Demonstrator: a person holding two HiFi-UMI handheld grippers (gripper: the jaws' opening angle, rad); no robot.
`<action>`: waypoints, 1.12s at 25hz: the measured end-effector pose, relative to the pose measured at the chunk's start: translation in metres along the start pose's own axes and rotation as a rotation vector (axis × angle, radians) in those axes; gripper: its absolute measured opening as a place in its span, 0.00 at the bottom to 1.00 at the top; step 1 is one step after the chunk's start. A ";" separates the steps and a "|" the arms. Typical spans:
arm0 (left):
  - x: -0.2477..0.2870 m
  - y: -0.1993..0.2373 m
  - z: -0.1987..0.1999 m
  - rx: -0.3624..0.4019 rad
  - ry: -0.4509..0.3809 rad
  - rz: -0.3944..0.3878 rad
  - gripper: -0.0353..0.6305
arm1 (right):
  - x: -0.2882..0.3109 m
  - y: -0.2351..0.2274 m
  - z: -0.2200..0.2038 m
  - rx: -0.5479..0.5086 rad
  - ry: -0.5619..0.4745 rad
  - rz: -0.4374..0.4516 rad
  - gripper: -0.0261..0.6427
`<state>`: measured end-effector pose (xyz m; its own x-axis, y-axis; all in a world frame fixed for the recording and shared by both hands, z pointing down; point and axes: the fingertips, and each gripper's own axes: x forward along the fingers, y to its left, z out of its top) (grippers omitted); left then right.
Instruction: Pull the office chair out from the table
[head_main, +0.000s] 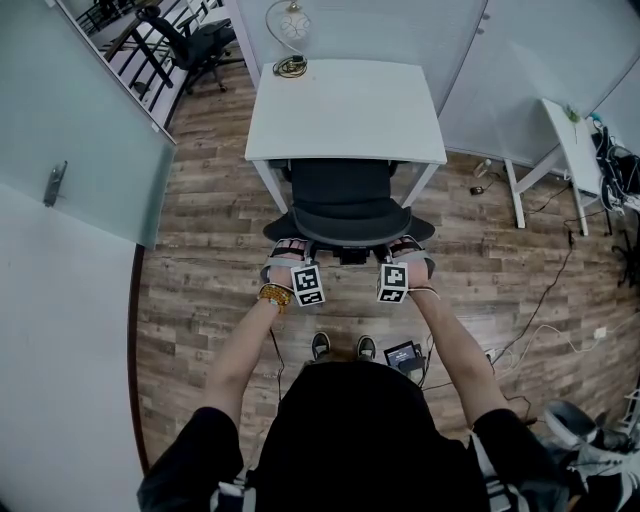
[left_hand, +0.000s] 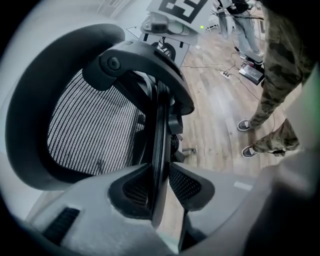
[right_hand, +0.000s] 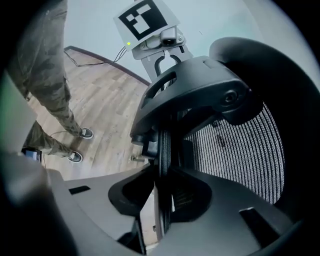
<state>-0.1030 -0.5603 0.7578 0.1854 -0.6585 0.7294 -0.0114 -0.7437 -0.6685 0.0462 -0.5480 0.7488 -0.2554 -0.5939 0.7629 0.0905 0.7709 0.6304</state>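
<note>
A black mesh office chair (head_main: 345, 190) stands tucked under the white table (head_main: 345, 105), its back towards me. My left gripper (head_main: 285, 250) is at the left side of the chair's back and my right gripper (head_main: 408, 247) at the right side. In the left gripper view the left gripper (left_hand: 161, 182) has its pads closed on the thin black rim (left_hand: 159, 130) of the back, with the mesh (left_hand: 95, 130) to the left. In the right gripper view the right gripper (right_hand: 162, 187) clamps the same kind of rim (right_hand: 164, 145), with the mesh (right_hand: 240, 150) to the right.
A frosted glass wall (head_main: 70, 130) runs along the left. A second white table (head_main: 575, 150) and floor cables (head_main: 545, 330) are to the right. A small device (head_main: 405, 355) lies by the person's shoes (head_main: 340, 346). Legs in camouflage trousers (left_hand: 280, 75) stand behind the chair.
</note>
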 end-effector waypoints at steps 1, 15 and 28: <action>0.000 0.000 -0.002 0.002 0.004 0.000 0.23 | 0.000 0.000 0.002 0.002 0.000 0.003 0.15; 0.003 0.000 -0.015 -0.016 0.043 -0.021 0.23 | 0.004 0.002 0.014 0.045 0.029 0.017 0.15; 0.006 0.000 -0.022 -0.015 0.065 -0.041 0.23 | 0.007 0.003 0.020 0.052 0.040 0.029 0.15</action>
<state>-0.1241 -0.5664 0.7652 0.1213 -0.6330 0.7645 -0.0196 -0.7716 -0.6358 0.0249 -0.5454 0.7529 -0.2147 -0.5794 0.7863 0.0470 0.7980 0.6008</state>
